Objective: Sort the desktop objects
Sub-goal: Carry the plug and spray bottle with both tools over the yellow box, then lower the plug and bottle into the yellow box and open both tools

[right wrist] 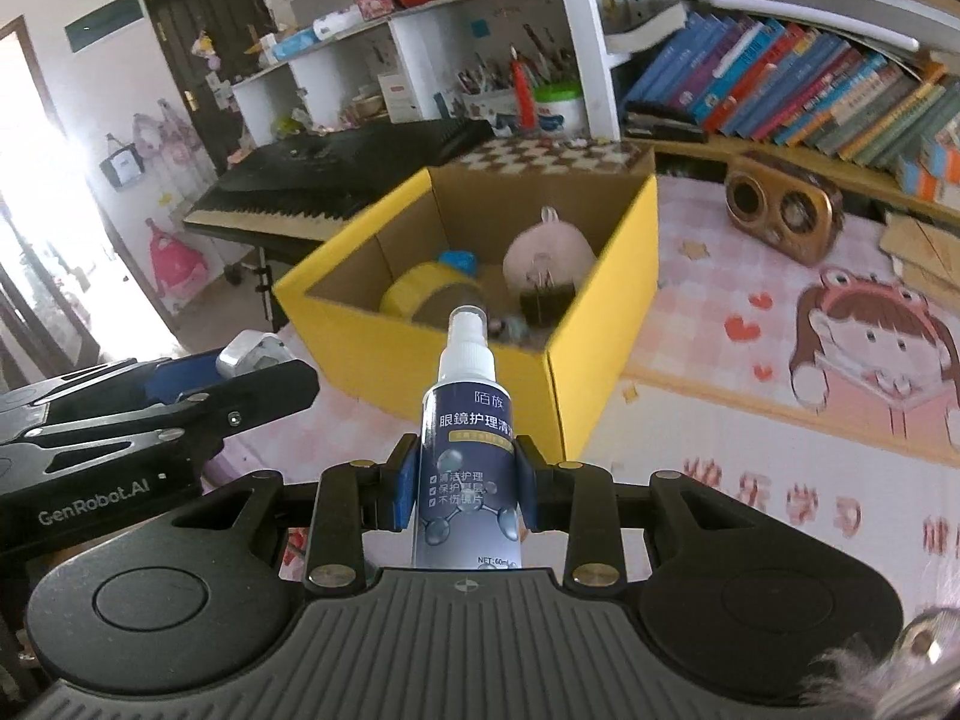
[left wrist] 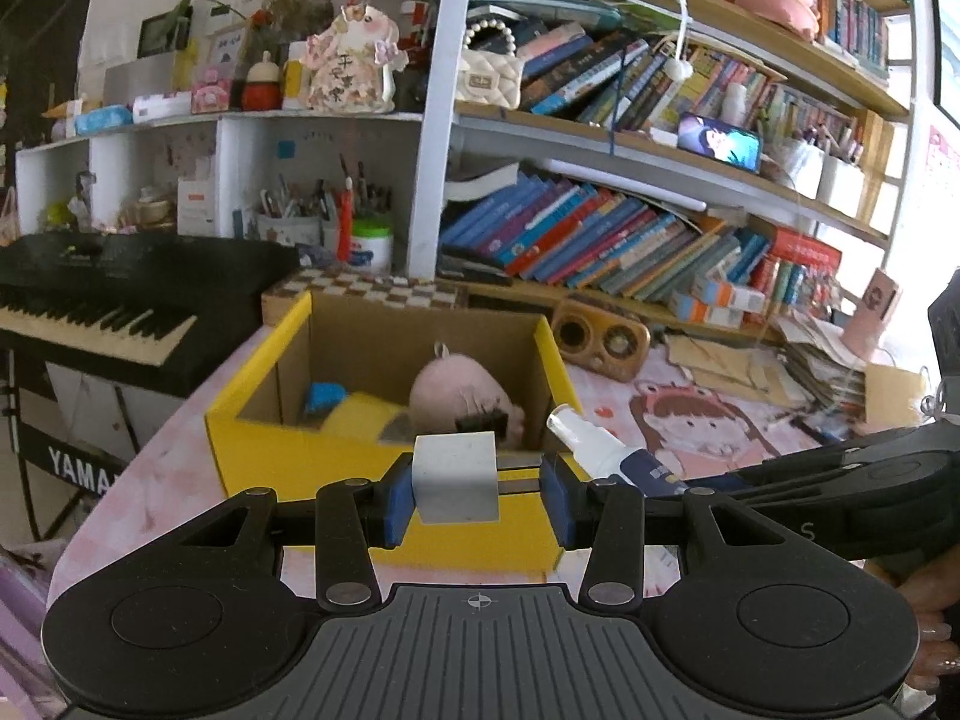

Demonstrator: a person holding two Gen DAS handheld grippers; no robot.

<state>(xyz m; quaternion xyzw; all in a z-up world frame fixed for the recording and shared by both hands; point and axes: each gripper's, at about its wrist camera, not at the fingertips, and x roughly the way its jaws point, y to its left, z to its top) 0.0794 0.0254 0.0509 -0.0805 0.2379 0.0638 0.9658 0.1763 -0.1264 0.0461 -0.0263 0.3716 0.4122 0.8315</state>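
Observation:
A yellow cardboard box stands open on the pink desk mat. It holds a pink plush toy, a yellow tape roll, a blue item and a black binder clip. My left gripper has a white cube between its pads; the cube touches the left pad, with a gap at the right pad. It hovers at the box's near wall. My right gripper is shut on a navy and white spray bottle, nozzle toward the box.
A black keyboard piano stands left of the desk. A wooden speaker sits behind the box to the right. Bookshelves and a checkered box line the back. The left gripper shows in the right wrist view.

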